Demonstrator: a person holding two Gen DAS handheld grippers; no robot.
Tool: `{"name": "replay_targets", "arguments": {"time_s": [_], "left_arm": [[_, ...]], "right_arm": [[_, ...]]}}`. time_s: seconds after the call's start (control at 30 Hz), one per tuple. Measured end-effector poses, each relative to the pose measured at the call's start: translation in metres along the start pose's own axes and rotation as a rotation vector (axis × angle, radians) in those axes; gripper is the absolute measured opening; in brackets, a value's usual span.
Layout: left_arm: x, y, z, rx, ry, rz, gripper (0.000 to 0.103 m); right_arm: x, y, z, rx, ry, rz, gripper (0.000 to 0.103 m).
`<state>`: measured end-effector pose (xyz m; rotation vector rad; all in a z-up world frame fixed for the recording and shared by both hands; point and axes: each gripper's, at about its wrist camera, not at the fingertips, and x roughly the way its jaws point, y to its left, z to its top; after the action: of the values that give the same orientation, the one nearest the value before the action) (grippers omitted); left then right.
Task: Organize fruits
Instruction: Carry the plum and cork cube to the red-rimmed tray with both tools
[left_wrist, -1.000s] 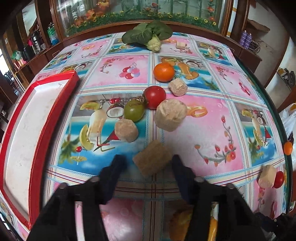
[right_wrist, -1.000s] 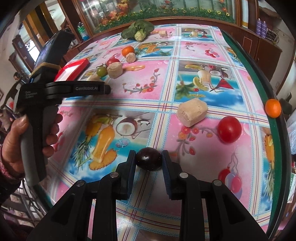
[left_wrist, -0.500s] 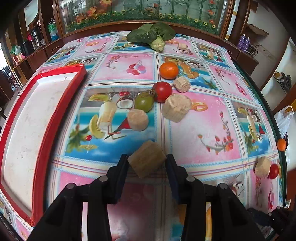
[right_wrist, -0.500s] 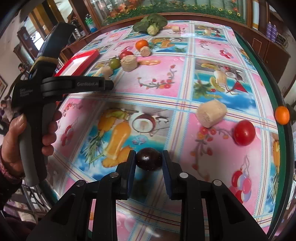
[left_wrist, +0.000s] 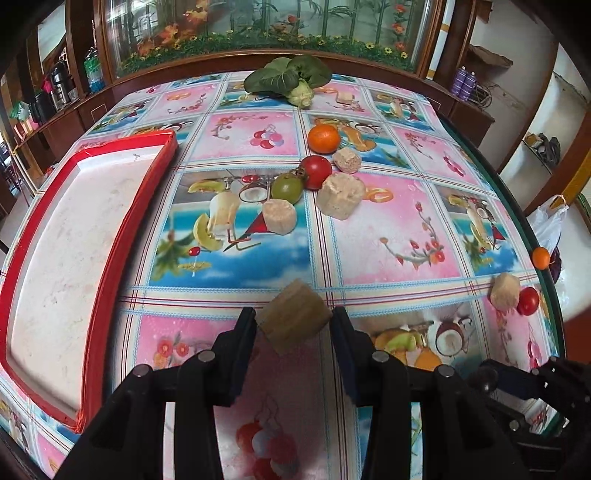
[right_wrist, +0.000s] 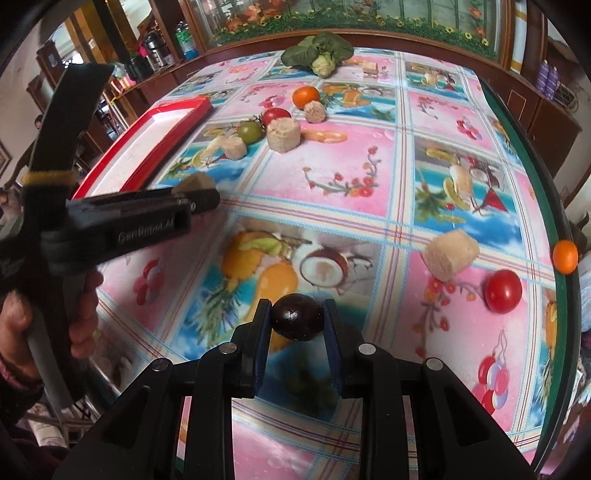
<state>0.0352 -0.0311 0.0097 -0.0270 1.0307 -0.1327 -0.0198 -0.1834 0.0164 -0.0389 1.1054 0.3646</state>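
My left gripper (left_wrist: 293, 319) is shut on a brown cube (left_wrist: 294, 317) and holds it above the table; the cube also shows in the right wrist view (right_wrist: 194, 182). My right gripper (right_wrist: 296, 319) is shut on a dark plum (right_wrist: 296, 321), lifted off the table. A red-rimmed white tray (left_wrist: 66, 236) lies at the left. An orange (left_wrist: 324, 138), a red tomato (left_wrist: 316, 171) and a green tomato (left_wrist: 287, 187) sit mid-table among beige cubes (left_wrist: 341, 195). Another red tomato (right_wrist: 503, 291) lies right of the plum beside a beige block (right_wrist: 450, 253).
A leafy green vegetable (left_wrist: 291, 79) lies at the table's far edge. A small orange (right_wrist: 565, 256) sits on the right rim. A wooden cabinet runs behind the table. The left gripper's handle and hand (right_wrist: 74, 258) fill the left of the right wrist view.
My left gripper closed on the brown cube and lifted it. My right gripper rose and drew back with the plum.
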Motion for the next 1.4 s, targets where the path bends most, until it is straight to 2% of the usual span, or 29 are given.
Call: {"name": "replay_targets", "arguments": {"time_s": [0.33, 0.53, 0.73, 0.93, 1.2, 1.4], "left_arm": [[-0.017, 0.022, -0.01, -0.009, 0.023, -0.063, 0.044], [-0.029, 0.038, -0.014, -0.042, 0.025, -0.113, 0.044], [-0.035, 0.052, -0.016, -0.058, 0.023, -0.122, 0.044], [-0.042, 0.067, -0.013, -0.086, 0.005, -0.137, 0.044], [-0.051, 0.106, -0.007, -0.151, -0.025, -0.105, 0.044], [-0.058, 0.154, -0.004, -0.207, -0.054, -0.037, 0.044]], "right_arm": [[0.002, 0.022, 0.008, 0.013, -0.029, -0.01, 0.028], [-0.01, 0.035, 0.017, 0.007, -0.089, -0.023, 0.027], [-0.012, 0.04, 0.021, 0.023, -0.117, -0.02, 0.027], [-0.007, 0.047, 0.025, 0.026, -0.109, -0.019, 0.027], [0.002, 0.083, 0.054, -0.04, -0.123, 0.029, 0.027], [0.018, 0.13, 0.083, -0.123, -0.124, 0.097, 0.027]]}}
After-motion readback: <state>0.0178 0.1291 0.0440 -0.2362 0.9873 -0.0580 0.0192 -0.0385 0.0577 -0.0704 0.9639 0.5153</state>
